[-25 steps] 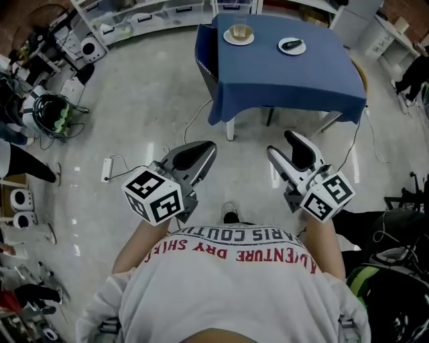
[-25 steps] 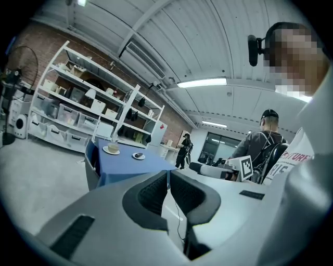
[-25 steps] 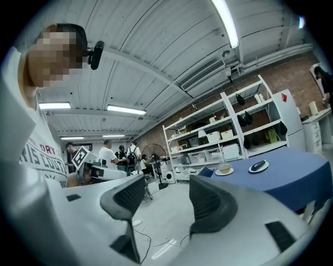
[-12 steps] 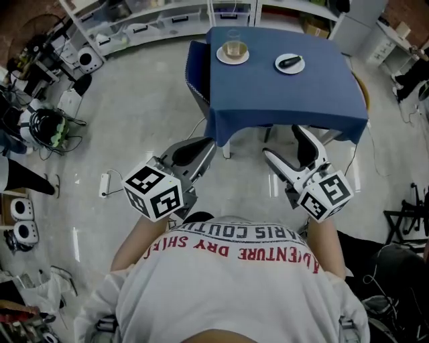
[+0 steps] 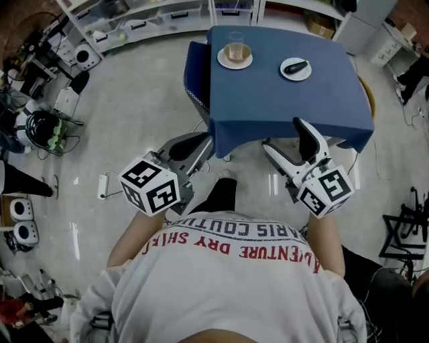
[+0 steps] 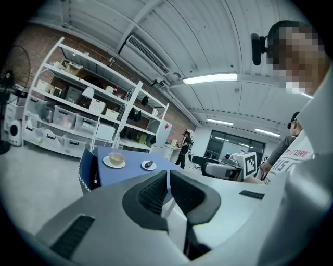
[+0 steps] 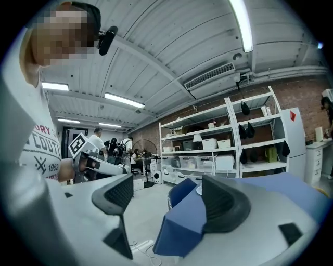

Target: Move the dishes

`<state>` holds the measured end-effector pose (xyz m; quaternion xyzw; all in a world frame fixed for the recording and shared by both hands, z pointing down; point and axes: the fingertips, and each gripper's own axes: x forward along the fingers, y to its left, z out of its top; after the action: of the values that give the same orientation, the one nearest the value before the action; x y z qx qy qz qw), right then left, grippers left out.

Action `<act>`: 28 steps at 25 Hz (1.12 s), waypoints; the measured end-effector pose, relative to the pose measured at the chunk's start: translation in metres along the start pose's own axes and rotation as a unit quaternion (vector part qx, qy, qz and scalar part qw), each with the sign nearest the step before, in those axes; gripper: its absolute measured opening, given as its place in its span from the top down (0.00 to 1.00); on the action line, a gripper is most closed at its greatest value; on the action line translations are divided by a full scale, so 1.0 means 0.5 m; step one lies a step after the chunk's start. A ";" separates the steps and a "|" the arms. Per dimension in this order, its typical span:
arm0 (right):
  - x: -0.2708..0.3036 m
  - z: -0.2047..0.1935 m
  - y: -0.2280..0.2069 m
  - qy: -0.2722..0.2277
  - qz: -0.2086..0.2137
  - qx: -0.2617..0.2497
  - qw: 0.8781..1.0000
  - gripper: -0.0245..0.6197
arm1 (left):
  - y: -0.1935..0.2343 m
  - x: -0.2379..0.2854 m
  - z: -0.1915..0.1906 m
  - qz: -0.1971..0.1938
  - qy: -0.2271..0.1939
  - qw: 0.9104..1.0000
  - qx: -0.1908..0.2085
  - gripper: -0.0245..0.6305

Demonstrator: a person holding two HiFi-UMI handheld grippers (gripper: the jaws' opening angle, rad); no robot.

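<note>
Head view: the person stands on the floor (image 5: 134, 114) just short of the counter (image 5: 288, 100), which is covered with a blue cloth. Both grippers are held low in front of the body, well apart from the dishes.

1. Left gripper (image 5: 202, 143): jaws clenched, pads together, nothing between them. Its own view confirms this (image 6: 168, 174).
2. Right gripper (image 5: 283, 136): jaws released and spread wide, nothing between them. In its own view (image 7: 169, 197) only the near corner of the counter shows in the gap, farther off.

Dishes on the counter, at its far side:
- Left plate (image 5: 224, 61): carries a cup (image 5: 235, 50).
- Right plate (image 5: 285, 70): carries a dark oblong item (image 5: 295, 66); its kind cannot be told.

The two plates stand near each other, not touching. The left gripper view shows both plates beyond the jaws. White shelving (image 5: 141, 17) stands behind the counter.
</note>
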<state>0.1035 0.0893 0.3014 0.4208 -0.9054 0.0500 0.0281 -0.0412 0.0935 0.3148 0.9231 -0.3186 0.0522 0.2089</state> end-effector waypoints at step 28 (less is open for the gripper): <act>0.487 -0.013 -0.350 0.061 -0.033 -0.010 0.998 0.36 | 0.445 0.361 0.206 -0.024 0.025 0.999 -0.013 0.90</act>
<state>0.0803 -0.2070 0.3421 0.4463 -0.8881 0.0659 0.0887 -0.0377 -0.2100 0.3415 0.9261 -0.2916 0.0656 0.2301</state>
